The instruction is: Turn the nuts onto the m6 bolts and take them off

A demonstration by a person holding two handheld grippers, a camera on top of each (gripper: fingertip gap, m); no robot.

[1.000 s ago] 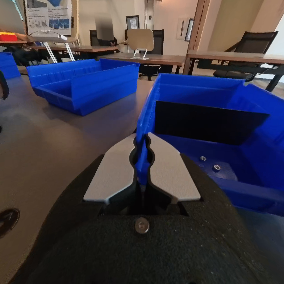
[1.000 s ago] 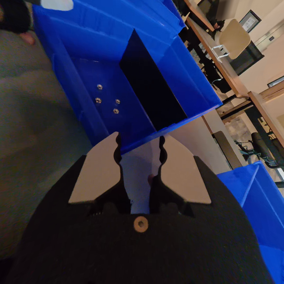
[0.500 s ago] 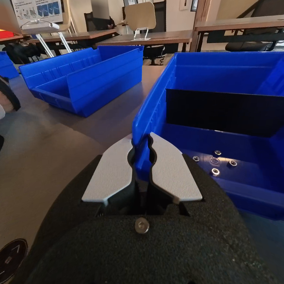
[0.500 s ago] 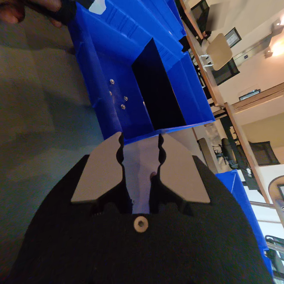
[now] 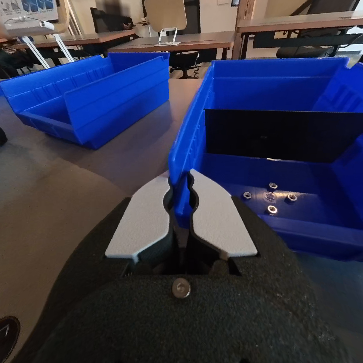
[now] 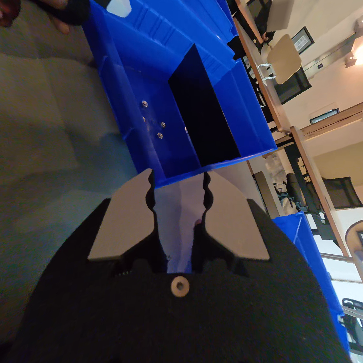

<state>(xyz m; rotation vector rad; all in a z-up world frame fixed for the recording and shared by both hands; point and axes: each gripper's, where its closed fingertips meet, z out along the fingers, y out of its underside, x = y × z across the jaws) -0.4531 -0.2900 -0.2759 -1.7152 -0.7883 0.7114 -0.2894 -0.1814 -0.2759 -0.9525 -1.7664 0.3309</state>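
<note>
A blue bin [image 5: 275,92] with a black divider [image 5: 275,135] stands on the table. Several silver nuts [image 5: 271,209] lie on the floor of its near compartment. My left gripper [image 5: 179,188] is shut on the bin's near left corner wall, with one finger on each side of it. In the right wrist view the same bin [image 6: 245,110], its divider [image 6: 200,121] and the nuts [image 6: 159,135] show from the side. My right gripper [image 6: 177,176] is open and empty, with its tips just short of the bin's side rim. No bolt shows.
A second blue bin [image 5: 88,98] stands at the far left of the table. Another blue bin [image 6: 306,255] lies to the right of my right gripper. A hand [image 6: 59,19] holds the left gripper at the bin's far corner. Desks and chairs stand behind. About 20 cm separates my left fingertips from my right.
My left gripper has kept its hold on the bin's corner and has risen and tilted, so more of the bin's floor and nuts show. My right gripper has stayed open at the side rim.
</note>
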